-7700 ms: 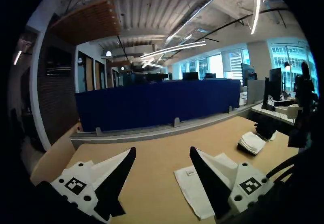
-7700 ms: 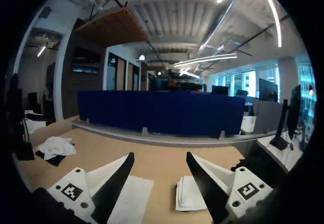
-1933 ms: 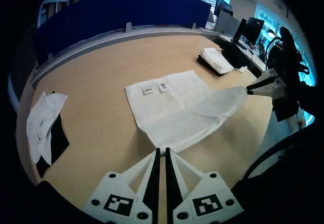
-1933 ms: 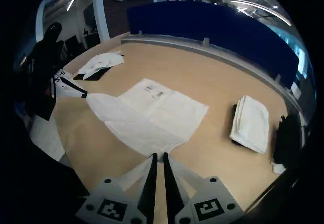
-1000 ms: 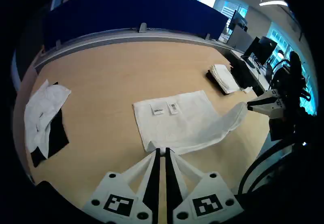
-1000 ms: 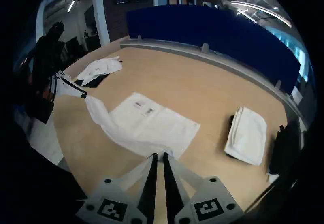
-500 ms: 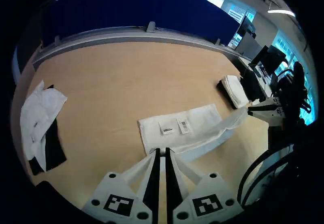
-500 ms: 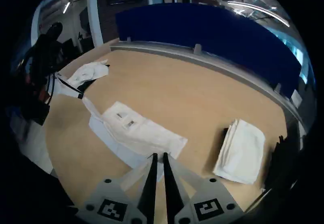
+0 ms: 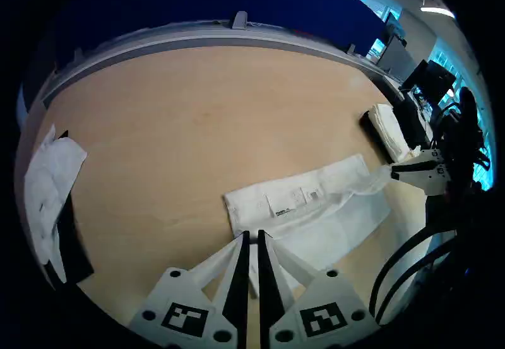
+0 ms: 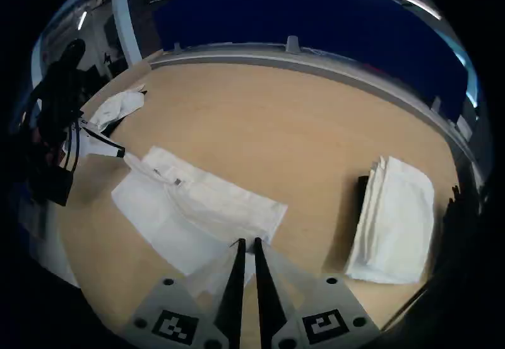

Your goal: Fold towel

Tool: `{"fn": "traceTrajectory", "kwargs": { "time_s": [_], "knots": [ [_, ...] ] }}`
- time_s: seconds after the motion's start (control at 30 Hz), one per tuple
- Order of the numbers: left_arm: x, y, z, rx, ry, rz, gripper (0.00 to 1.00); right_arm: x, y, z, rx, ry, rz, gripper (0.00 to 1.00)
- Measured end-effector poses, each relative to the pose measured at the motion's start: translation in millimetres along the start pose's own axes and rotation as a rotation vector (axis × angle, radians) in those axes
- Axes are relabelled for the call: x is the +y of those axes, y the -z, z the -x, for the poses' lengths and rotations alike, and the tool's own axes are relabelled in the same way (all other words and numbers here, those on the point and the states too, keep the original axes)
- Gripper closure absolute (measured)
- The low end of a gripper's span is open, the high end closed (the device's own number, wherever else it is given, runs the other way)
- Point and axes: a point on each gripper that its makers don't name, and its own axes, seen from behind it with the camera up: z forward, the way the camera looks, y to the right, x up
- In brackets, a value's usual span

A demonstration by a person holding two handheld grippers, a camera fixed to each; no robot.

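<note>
Towel-folding stage seen from both gripper views; left gripper point(image 9: 250, 235) at the lower edge of the left gripper view, its jaws pressed together on one corner of the white rectangular cloth towel point(image 9: 328, 185); right gripper point(image 10: 246, 243) at the lower edge of the right gripper view, its jaws likewise clamped together on another corner of the same towel point(image 10: 208, 204); each tool also appears farther off in the opposite view, the right gripper point(image 9: 394, 171) at the towel's right end and the left gripper point(image 10: 121, 153) at its left end, cloth drawn up to the tips; towel lying on the pale wooden worktop point(image 9: 189, 109), doubled into a long band, small labels point(image 9: 284, 199) facing up on the upper layer, lower layer spread towards the near edge; stack of folded white towels point(image 10: 394, 219) at the right of the worktop, apart from the towel; crumpled white cloth point(image 9: 44, 178) on a black mat point(image 9: 72, 248) at the left; dark blue partition screen point(image 10: 303, 14) along the far edge.
</note>
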Motion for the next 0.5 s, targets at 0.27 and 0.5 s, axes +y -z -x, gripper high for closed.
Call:
{"fn": "traceTrajectory", "kwargs": {
  "time_s": [0.27,0.5],
  "knots": [
    [-4.2,-10.6,5,-0.019,0.003,-0.002,0.92,3,-8.3,1,-0.008,-0.011,0.006,0.90],
    [-9.5,-17.0,4,-0.020,-0.014,-0.023,0.88,6,-14.9,1,-0.015,-0.021,0.024,0.89]
  ]
}}
